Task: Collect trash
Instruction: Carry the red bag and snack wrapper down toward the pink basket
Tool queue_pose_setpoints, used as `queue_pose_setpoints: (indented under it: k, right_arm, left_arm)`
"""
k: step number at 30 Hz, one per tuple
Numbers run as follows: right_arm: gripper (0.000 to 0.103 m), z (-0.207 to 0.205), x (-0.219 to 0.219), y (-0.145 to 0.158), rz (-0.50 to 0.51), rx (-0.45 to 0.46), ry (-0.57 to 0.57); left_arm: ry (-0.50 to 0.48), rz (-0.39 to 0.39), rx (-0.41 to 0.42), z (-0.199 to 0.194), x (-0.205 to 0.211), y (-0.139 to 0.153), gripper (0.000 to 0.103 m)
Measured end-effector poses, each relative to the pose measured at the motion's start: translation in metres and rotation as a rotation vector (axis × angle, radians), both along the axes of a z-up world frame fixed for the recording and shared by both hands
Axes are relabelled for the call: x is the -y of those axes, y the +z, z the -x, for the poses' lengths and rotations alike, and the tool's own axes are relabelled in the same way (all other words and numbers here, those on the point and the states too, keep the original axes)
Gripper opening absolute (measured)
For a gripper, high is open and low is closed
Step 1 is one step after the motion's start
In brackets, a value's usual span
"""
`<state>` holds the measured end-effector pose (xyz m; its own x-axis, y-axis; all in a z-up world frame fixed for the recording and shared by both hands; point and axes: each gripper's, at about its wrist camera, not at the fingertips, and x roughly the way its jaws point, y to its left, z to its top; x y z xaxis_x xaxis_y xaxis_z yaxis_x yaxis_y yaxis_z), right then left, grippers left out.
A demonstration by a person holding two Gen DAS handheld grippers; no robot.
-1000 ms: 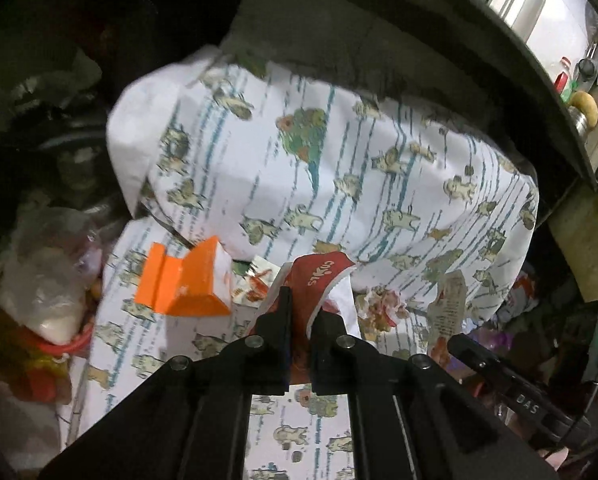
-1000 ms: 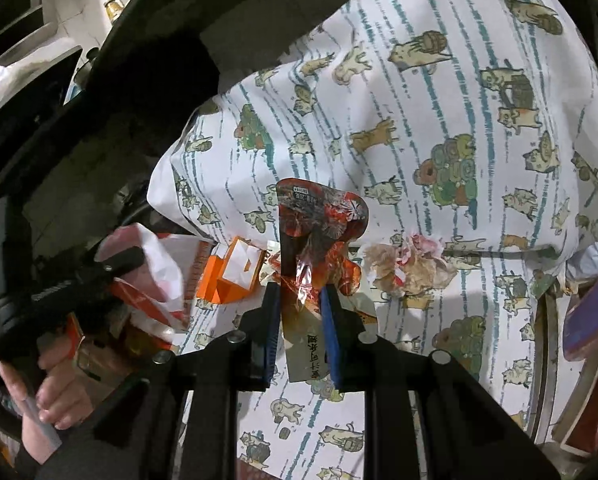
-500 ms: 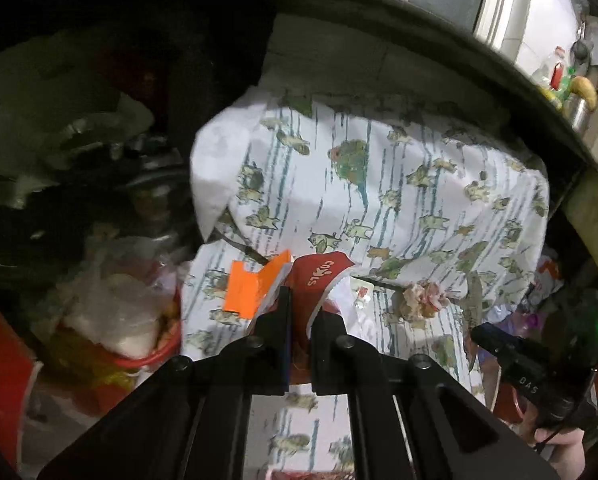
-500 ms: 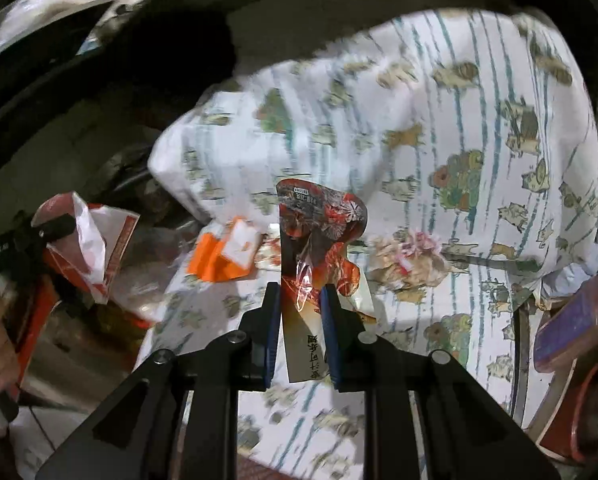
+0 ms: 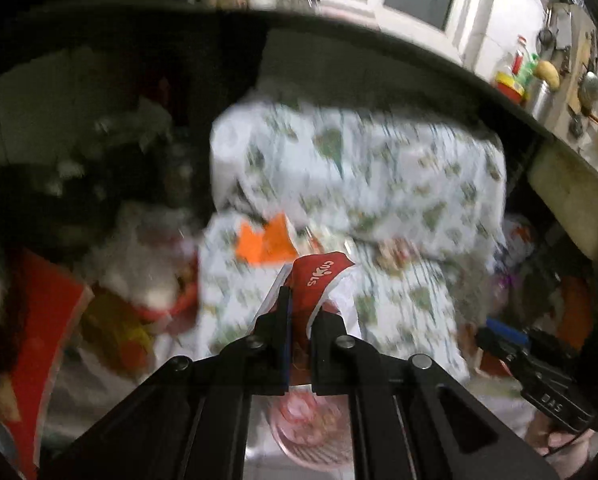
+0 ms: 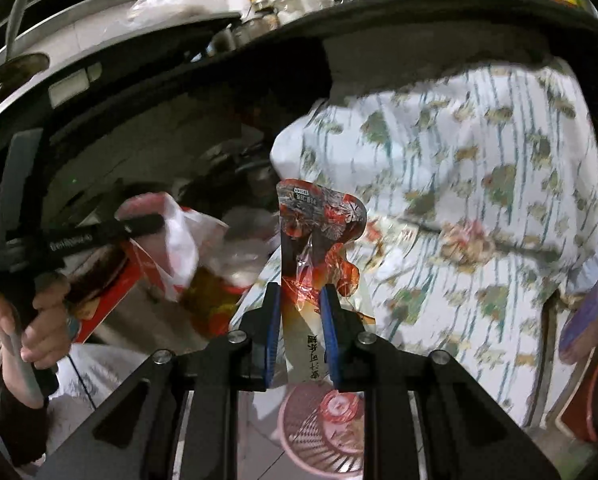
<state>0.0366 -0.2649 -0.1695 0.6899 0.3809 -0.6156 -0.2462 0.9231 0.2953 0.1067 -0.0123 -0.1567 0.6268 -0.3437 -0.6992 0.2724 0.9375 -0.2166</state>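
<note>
My left gripper (image 5: 301,308) is shut on a red and white snack wrapper (image 5: 319,276) and holds it in the air above a pink slatted basket (image 5: 311,436). My right gripper (image 6: 299,298) is shut on a shiny red and clear wrapper (image 6: 319,220), also raised, with the same pink basket (image 6: 319,436) below it. An orange carton (image 5: 265,242) and a crumpled pink wrapper (image 6: 465,240) lie on the patterned cloth (image 5: 379,184). The left gripper with its wrapper also shows in the right wrist view (image 6: 155,222).
The patterned cloth (image 6: 479,152) covers a bulky shape under a dark counter edge (image 5: 379,40). A red box (image 5: 39,320) and bags of clutter (image 5: 139,272) stand left. Bottles and utensils sit on the counter (image 5: 539,76) at right. A purple item (image 6: 587,316) sits at right.
Both grippers have pulled back and up from the cloth with their wrappers. The pink basket has come into view beneath them. The orange carton and pink wrapper stay on the cloth.
</note>
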Motion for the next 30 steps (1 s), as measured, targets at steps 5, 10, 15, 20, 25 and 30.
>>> queue_pose_setpoints:
  k: [5, 10, 15, 20, 25, 30]
  right_arm:
    - [0.019, 0.006, -0.010, -0.052, -0.041, -0.127, 0.003]
    - [0.019, 0.007, -0.022, -0.096, 0.035, -0.250, 0.054]
    - [0.019, 0.003, -0.016, -0.137, 0.033, -0.378, 0.032]
    - [0.019, 0.000, -0.013, -0.165, 0.019, -0.462, 0.008]
    - [0.019, -0.005, -0.007, -0.185, -0.017, -0.533, -0.038]
    - [0.019, -0.009, 0.001, -0.198, -0.046, -0.576, -0.091]
  left_arm:
    - [0.002, 0.005, -0.161, 0.006, 0.007, -0.063, 0.007]
    - [-0.034, -0.030, -0.343, -0.001, 0.018, -0.115, 0.007]
    - [-0.054, -0.056, -0.381, -0.008, 0.026, -0.142, 0.007]
    - [-0.049, -0.043, -0.467, -0.014, 0.034, -0.170, 0.007]
    - [-0.065, -0.048, -0.512, -0.014, 0.039, -0.189, 0.007]
    - [-0.109, 0.027, -0.593, -0.010, 0.043, -0.201, 0.007]
